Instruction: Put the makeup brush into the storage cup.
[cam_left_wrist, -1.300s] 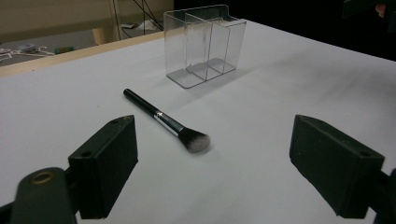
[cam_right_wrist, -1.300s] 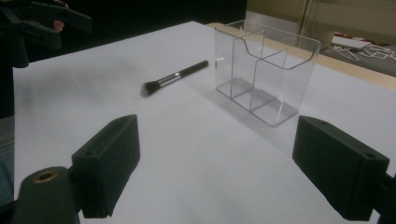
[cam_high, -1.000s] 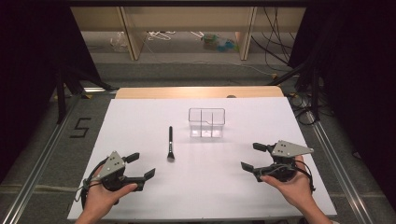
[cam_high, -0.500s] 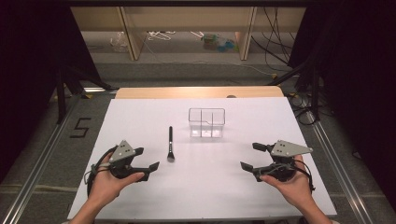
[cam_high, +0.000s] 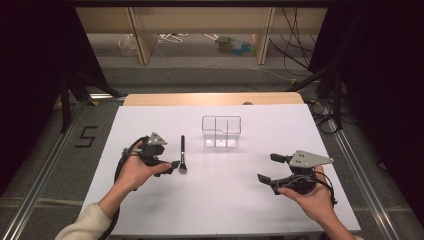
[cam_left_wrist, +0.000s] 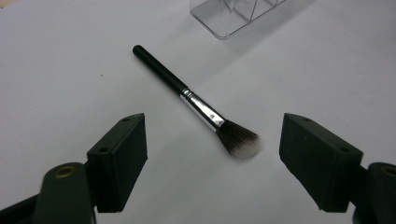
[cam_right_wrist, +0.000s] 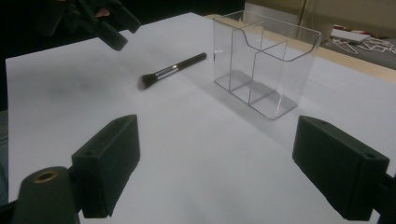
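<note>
closing in with the left gripper (cam_high: 170, 166), jaws spread but just narrowing around nothing, on the makeup brush (cam_left_wrist: 196, 102) lying flat on the table (cam_high: 225, 200) just ahead, handle pointing away, bristles nearest, right gripper (cam_high: 267, 170) idling open well apart.

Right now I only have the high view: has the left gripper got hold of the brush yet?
Observer: No. The left gripper view shows the brush lying flat between the left gripper's jaws, touched by neither. The jaws have just been closing.
Operator: Which end is nearest the jaws?
Observer: The bristles, dark with pale tips. The handle points away, toward the clear box.
Operator: Anything in that box?
Observer: The right gripper view, looking past the open right gripper, shows inner walls and nothing between them.
</note>
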